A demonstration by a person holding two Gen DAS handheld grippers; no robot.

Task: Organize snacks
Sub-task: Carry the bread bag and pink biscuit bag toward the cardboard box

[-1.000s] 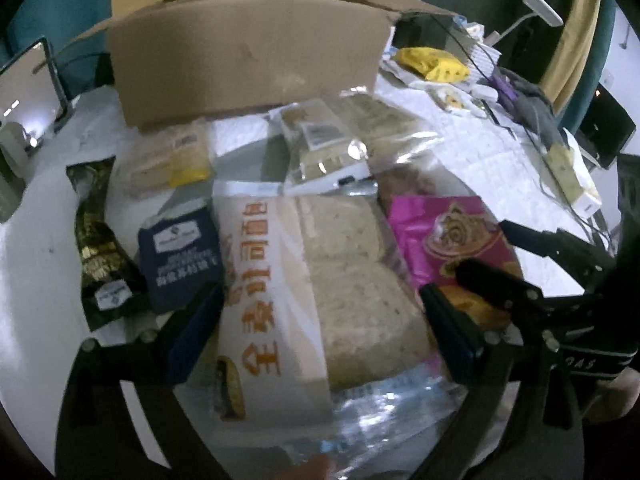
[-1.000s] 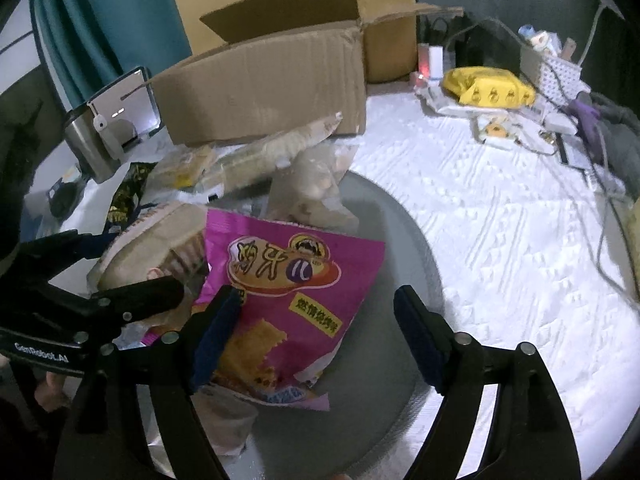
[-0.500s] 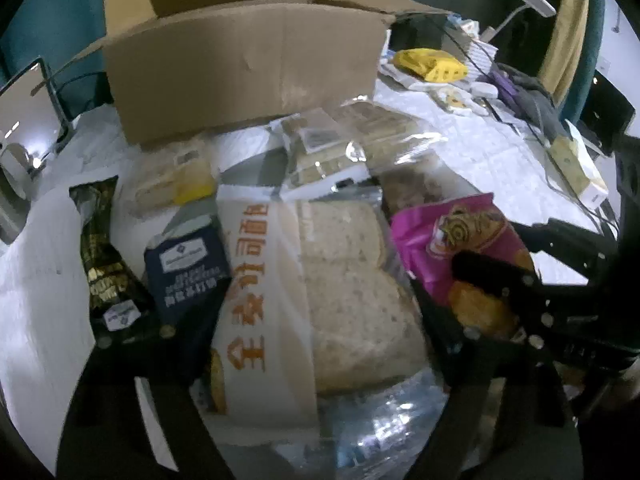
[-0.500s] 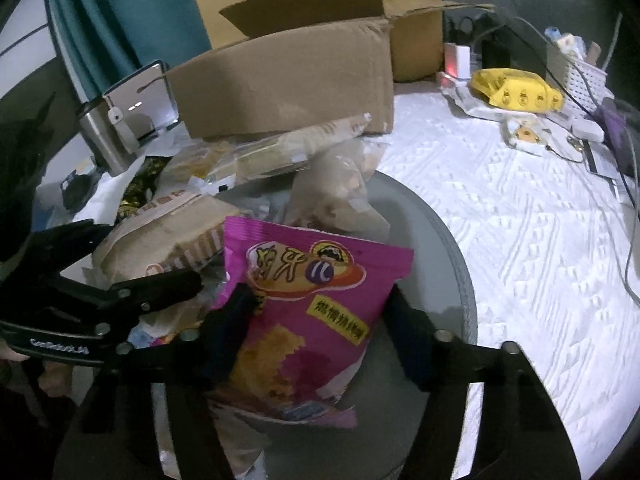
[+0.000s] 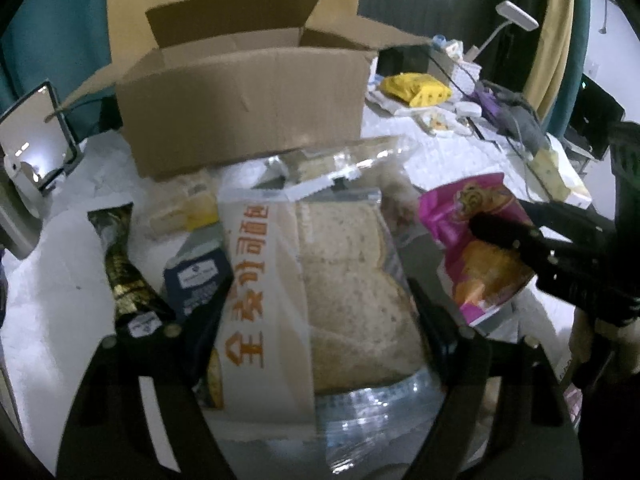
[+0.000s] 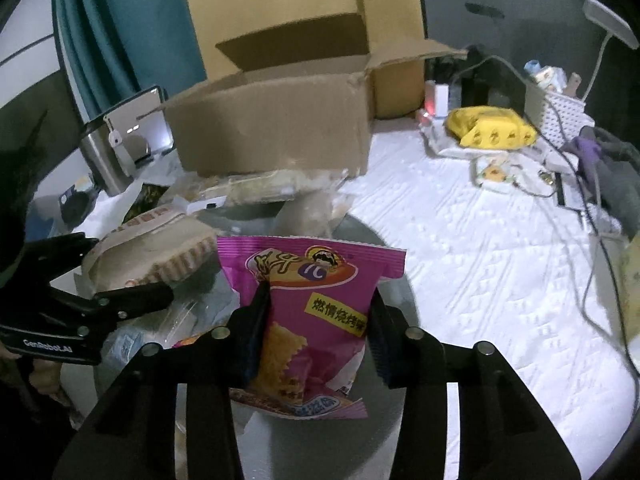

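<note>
A large bag of sliced wholemeal bread [image 5: 340, 280] with orange lettering sits between my left gripper's [image 5: 320, 304] fingers. The jaws are closing and the pads press its sides. My right gripper [image 6: 318, 300] is shut on a pink snack bag [image 6: 320, 264], held upright above the grey round mat [image 6: 404, 304]. The left wrist view shows that pink bag [image 5: 472, 216] at the right with a black finger [image 5: 500, 232] across it. An open cardboard box [image 5: 248, 104] stands behind the snack pile.
A dark blue packet [image 5: 196, 280] and a black-and-gold packet [image 5: 120, 264] lie left of the bread. Clear-wrapped sandwich packs [image 5: 340, 164] rest against the box. A yellow bag [image 6: 488, 128], cables and a white basket [image 6: 560, 116] crowd the back right. A mirror [image 5: 36, 136] stands far left.
My right gripper closed on the pink snack bag and lifted it upright. My left gripper narrowed onto the bread bag and rose a little with it.
</note>
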